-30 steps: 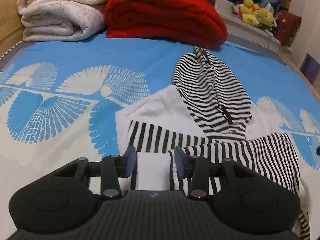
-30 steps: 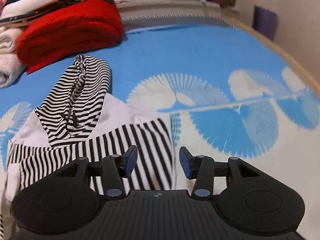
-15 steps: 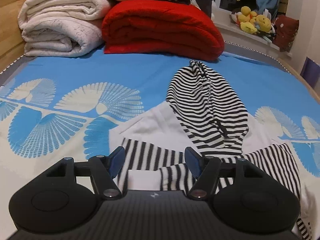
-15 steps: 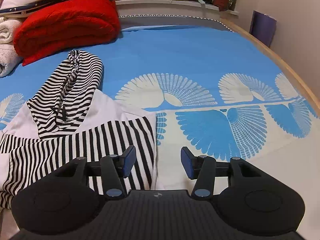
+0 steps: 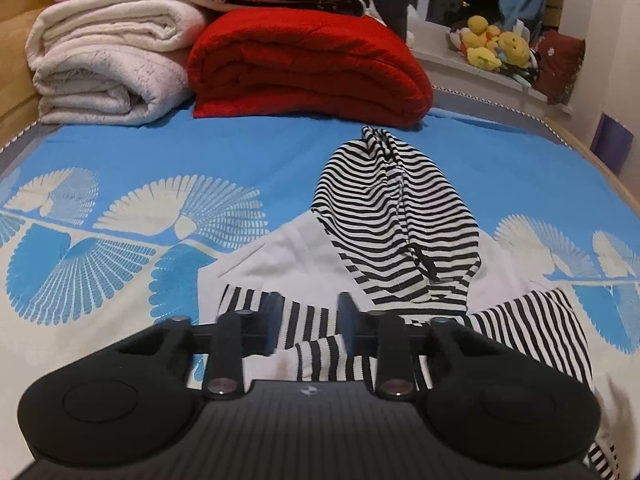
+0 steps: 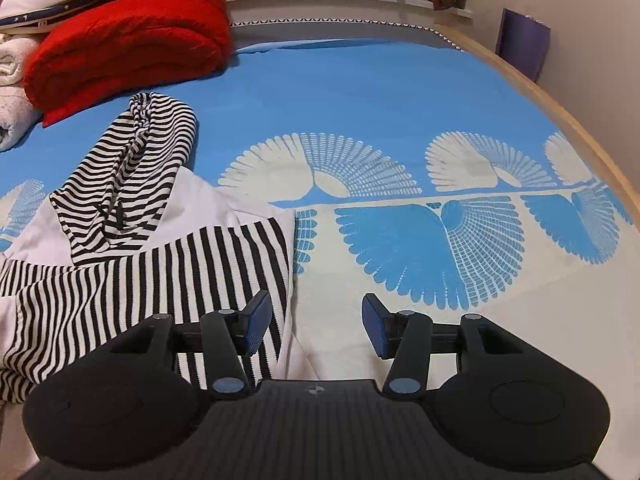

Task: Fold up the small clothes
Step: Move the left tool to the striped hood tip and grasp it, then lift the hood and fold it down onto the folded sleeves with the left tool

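A bed [image 5: 240, 160] covered by a blue sheet with pale fan-shaped prints filled both views. At its far end lay a folded red blanket [image 5: 308, 68], with a stack of cream blankets [image 5: 108, 68] just beside it on the left and more bedding piled on top. Beyond them, on a ledge by the wall, sat a cluster of yellow plush toys [image 5: 494, 46].

The small hooded top [image 5: 312, 256], white in the body with black-and-white stripes, lay flat on the sheet near the middle of the bed. Its striped hood [image 5: 392, 220] pointed toward the red blanket without touching it, and both striped sleeves were folded across the white body, one crossing from each side.

The left gripper [image 5: 308, 316] hovered over the near part of the garment, above the folded sleeves; its blue fingers [image 5: 272, 312] were blurred, spread apart and grasping nothing. The right gripper [image 6: 316, 326] sat at the garment's right edge, its fingers [image 6: 256, 322] likewise released, one over the striped sleeve [image 6: 180, 276] and the other over bare sheet.
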`<state>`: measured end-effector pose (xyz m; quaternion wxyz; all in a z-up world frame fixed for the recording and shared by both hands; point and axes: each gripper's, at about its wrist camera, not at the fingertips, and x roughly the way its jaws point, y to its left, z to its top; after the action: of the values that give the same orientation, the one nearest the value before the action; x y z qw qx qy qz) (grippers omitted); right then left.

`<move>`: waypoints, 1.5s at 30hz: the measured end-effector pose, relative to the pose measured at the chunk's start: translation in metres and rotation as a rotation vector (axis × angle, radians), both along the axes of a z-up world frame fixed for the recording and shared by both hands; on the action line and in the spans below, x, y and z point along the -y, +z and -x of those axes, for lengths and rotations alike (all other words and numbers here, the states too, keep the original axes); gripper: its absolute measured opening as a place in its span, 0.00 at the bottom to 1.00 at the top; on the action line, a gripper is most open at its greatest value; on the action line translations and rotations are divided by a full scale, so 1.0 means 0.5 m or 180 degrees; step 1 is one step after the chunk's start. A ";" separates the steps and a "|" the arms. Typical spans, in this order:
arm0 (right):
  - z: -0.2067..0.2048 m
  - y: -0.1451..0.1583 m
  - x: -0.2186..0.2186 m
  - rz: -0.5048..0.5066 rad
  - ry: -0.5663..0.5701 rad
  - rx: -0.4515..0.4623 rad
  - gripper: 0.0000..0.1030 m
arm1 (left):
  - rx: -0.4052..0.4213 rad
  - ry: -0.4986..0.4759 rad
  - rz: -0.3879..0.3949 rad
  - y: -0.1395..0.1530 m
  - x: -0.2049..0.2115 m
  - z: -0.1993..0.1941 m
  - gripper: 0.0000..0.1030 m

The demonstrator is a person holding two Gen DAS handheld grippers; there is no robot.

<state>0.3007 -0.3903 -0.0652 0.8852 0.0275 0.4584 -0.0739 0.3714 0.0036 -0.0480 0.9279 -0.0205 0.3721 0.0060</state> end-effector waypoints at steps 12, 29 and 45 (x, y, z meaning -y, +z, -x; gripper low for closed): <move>-0.014 0.008 0.011 -0.0115 0.0032 -0.0068 0.51 | -0.0272 -0.0166 0.0002 -0.014 0.014 -0.217 0.23; -0.034 -0.033 0.052 -0.0057 -0.0030 -0.0258 0.51 | -0.0820 0.0347 0.0318 -0.152 0.059 -0.736 0.70; -0.058 -0.030 0.042 -0.0065 -0.0017 -0.0231 0.51 | -0.0443 -0.0290 0.0031 -0.137 0.136 -0.757 0.03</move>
<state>0.3295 -0.4115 -0.0801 0.8675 0.0350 0.4909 -0.0725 0.7500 -0.0642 -0.1166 0.8990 -0.0076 0.4363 -0.0366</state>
